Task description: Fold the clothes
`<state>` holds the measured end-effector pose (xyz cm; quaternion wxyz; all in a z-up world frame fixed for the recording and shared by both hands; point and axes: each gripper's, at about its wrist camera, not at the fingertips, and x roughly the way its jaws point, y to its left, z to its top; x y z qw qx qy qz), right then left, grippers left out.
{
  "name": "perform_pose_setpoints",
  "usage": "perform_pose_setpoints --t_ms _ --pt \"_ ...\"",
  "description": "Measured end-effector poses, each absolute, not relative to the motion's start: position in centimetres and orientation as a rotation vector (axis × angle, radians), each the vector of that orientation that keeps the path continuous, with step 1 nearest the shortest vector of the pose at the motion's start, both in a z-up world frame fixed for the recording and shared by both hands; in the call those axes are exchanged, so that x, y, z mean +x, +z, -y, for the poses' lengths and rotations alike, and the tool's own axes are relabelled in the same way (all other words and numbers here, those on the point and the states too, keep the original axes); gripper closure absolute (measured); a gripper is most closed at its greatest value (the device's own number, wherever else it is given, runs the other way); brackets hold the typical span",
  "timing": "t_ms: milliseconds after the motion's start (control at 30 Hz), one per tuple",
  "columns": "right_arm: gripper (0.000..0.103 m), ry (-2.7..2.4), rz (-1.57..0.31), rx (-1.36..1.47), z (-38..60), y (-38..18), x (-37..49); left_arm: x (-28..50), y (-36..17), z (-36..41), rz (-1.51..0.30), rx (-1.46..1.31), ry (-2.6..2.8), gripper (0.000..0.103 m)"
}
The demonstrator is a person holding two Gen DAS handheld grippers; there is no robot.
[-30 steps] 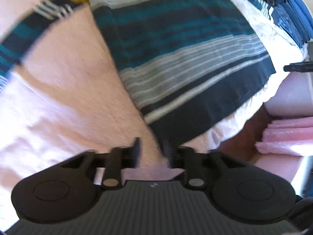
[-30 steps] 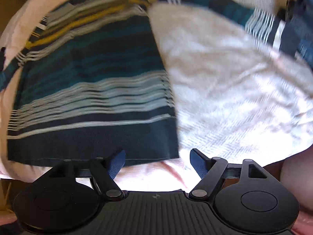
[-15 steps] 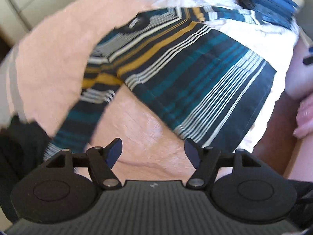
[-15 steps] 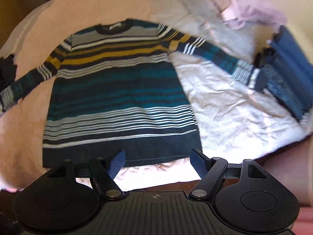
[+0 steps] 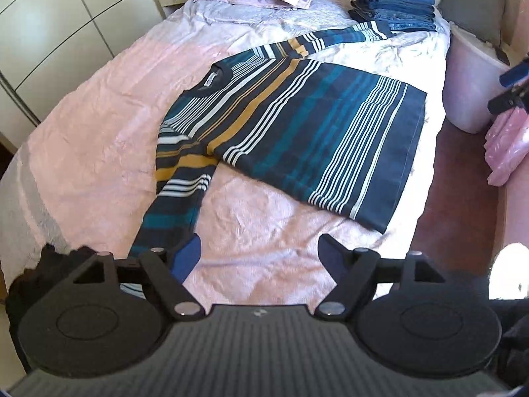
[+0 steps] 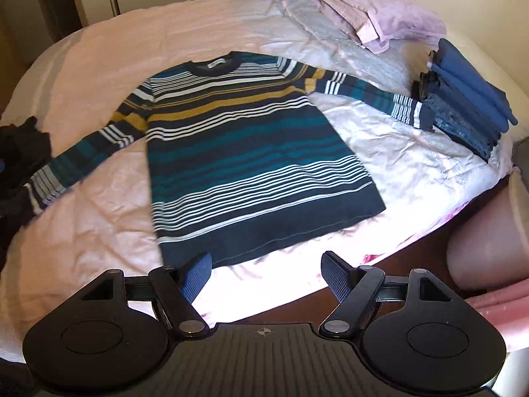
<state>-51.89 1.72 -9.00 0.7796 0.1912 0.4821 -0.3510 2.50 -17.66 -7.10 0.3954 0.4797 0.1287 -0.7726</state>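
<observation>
Pink-sheeted bed (image 6: 99, 211) ahead of me, striped sweater (image 6: 244, 152) spread flat mid-bed with sleeves out, folded blue stack (image 6: 469, 106) far right, my left gripper (image 5: 259, 258) and right gripper (image 6: 266, 273) both spread wide, empty, near the bed's edge

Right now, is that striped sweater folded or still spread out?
Spread out: the striped sweater lies flat on the bed, both sleeves stretched sideways, no folds made.

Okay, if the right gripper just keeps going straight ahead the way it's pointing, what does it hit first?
Probably the dark navy hem of the striped knit sweater lying flat on the pink bedspread; the open right gripper points at it, though depth is unclear.
</observation>
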Motion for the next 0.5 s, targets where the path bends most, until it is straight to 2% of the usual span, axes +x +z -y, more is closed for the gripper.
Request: perform_pose_setpoints --t_ms 500 --pt "0.027 -0.714 -1.07 0.353 -1.7 -8.6 -50.8 2.3 -6.9 16.5 -0.398 1.17 -1.933 0.028"
